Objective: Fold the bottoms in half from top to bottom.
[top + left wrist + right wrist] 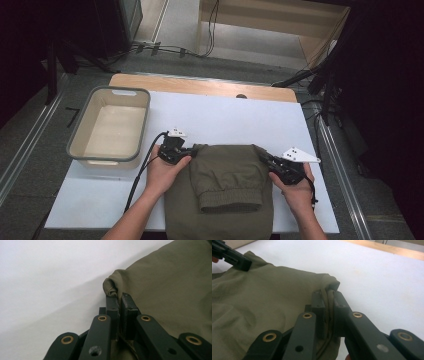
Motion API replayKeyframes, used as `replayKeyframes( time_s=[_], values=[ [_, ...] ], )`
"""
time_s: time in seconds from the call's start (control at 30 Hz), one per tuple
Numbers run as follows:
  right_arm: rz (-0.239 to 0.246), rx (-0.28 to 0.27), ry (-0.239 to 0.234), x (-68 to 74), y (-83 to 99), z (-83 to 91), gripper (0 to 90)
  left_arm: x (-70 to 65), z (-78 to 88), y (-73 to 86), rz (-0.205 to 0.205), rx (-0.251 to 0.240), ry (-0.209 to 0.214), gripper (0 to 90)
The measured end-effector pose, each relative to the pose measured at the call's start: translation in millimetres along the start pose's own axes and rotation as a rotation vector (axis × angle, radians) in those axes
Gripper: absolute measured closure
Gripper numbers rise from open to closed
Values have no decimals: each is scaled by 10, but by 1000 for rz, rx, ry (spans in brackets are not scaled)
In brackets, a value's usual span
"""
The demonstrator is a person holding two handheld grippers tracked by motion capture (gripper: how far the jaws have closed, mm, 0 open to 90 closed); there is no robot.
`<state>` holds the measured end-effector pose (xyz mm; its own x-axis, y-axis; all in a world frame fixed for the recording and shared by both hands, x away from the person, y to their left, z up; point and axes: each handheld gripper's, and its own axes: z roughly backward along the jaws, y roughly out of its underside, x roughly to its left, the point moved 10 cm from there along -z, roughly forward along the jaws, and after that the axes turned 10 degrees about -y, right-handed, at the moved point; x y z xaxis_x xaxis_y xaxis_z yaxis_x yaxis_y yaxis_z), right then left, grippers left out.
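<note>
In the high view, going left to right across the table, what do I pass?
Grey-rimmed bin → left gripper, shut on the garment's left corner → olive green garment → right gripper, shut on its right corner → bare white tabletop.

An empty grey tub [110,125] sits at the white table's [225,117] left edge, cables [170,49] on the floor beyond.
</note>
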<state>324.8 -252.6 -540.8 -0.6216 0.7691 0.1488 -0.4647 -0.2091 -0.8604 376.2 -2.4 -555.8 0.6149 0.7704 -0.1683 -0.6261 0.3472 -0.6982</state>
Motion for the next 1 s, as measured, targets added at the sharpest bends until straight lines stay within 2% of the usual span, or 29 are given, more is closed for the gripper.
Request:
replayKeyframes(
  time_s=[0.13,0.17,0.2,0.23,0.37,0.57,0.73,0.87,1.0],
  values=[
    [2,-10,-1,1,-64,0,808,25,83,-98,-1,-27,-4,855],
    [7,-21,-3,1,-114,-5,808,50,132,-172,-6,-42,-19,855],
    [7,-21,-3,1,-114,-5,808,50,132,-172,-6,-42,-19,855],
    [12,-26,-2,-1,-161,-16,808,70,177,-247,-12,-58,-31,855],
    [12,-42,0,-35,-256,-36,807,92,237,-380,-26,-84,-48,856],
    [27,-60,19,-132,-375,-90,806,128,279,-552,-37,-126,-55,856],
    [20,-88,28,-209,-473,-144,805,181,289,-736,-51,-164,-86,856],
    [6,-100,30,-269,-523,-188,803,213,322,-833,-41,-195,-63,855],
    [8,-114,30,-306,-588,-221,801,249,302,-862,-43,-202,-76,855]
  ],
)
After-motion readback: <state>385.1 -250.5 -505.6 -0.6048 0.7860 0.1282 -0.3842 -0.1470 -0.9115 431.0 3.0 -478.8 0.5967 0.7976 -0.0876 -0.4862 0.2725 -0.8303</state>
